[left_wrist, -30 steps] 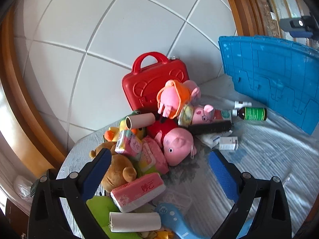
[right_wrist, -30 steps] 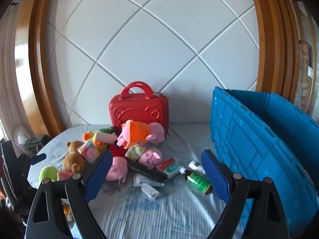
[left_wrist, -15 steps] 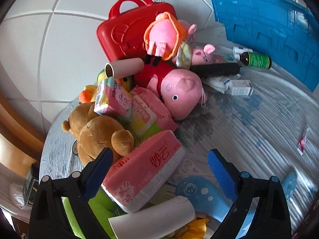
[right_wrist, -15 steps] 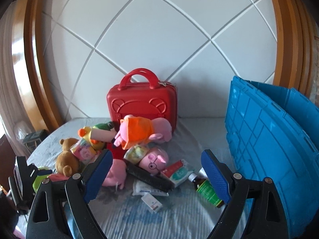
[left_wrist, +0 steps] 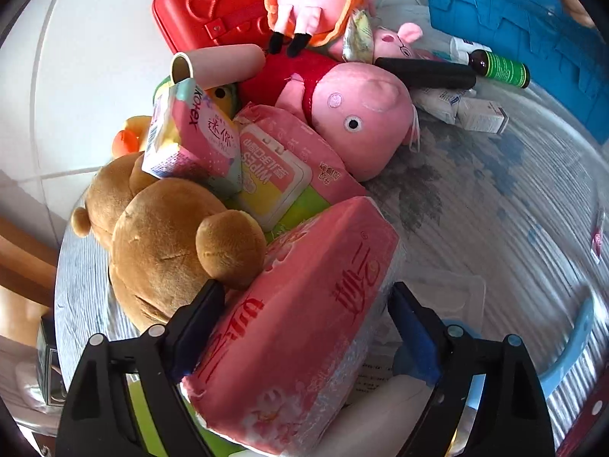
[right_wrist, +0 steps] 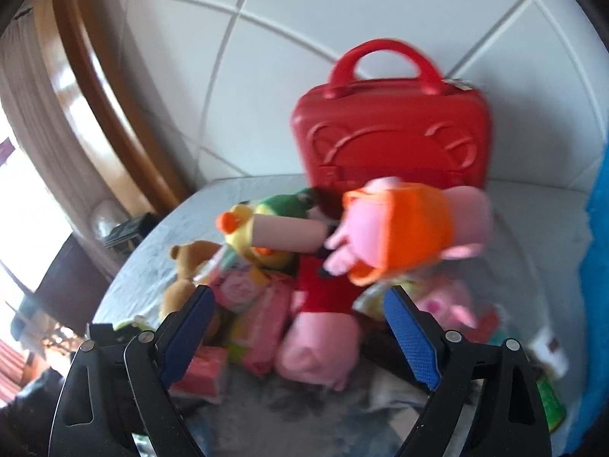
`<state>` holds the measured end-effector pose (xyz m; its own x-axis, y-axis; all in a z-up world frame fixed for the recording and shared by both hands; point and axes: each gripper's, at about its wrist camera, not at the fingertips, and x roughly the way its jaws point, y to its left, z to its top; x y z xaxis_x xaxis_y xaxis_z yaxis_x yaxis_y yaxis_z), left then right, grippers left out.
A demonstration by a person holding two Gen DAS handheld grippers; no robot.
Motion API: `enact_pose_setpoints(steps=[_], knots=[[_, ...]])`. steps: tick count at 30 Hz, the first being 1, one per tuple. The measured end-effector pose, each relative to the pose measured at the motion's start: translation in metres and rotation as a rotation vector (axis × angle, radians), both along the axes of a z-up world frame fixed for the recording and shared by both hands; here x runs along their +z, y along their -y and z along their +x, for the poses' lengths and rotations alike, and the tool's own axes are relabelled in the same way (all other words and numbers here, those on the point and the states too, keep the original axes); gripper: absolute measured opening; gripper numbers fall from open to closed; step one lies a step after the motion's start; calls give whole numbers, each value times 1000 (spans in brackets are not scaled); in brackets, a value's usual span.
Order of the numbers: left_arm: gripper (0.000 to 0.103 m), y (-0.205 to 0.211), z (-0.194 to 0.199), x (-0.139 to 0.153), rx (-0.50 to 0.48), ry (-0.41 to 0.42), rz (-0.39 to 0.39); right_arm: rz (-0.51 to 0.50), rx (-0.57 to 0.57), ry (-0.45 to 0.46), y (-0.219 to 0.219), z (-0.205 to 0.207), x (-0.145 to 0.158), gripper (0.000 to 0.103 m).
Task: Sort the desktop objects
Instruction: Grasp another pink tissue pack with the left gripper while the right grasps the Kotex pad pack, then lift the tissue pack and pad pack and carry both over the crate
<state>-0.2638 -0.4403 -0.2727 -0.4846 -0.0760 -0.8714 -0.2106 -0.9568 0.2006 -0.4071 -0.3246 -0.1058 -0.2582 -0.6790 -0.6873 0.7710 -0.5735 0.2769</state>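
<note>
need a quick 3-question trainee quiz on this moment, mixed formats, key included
1. True or false: the right gripper holds the red case.
2. What lies between the jaws of the left gripper? A) green bottle B) pink tissue pack C) cardboard tube
3. Which plush toy rests against that pack?

Key:
1. False. Its jaws are open with nothing between them.
2. B. Those jaws have just been closing, with the pack between them.
3. The brown teddy bear.

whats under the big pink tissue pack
Under the tissue pack: a green toy and a white roll peek out. The rest beneath is covered.
</note>
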Motion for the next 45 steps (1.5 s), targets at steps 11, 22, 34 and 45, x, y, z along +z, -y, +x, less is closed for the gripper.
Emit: enact_pose_setpoints(steps=[11, 22, 34, 45], knots=[[88, 16, -3, 3, 52, -34, 110, 225, 22, 302, 162, -24, -90, 91], [72, 17, -5, 5, 61, -12, 135, 170, 83, 315, 151, -11, -115, 64], [61, 24, 10, 21, 192, -55, 184, 83, 106, 230, 92, 2, -83, 50], [59, 2, 17, 44, 196, -133, 190, 62, 88, 191, 54, 16, -65, 49]])
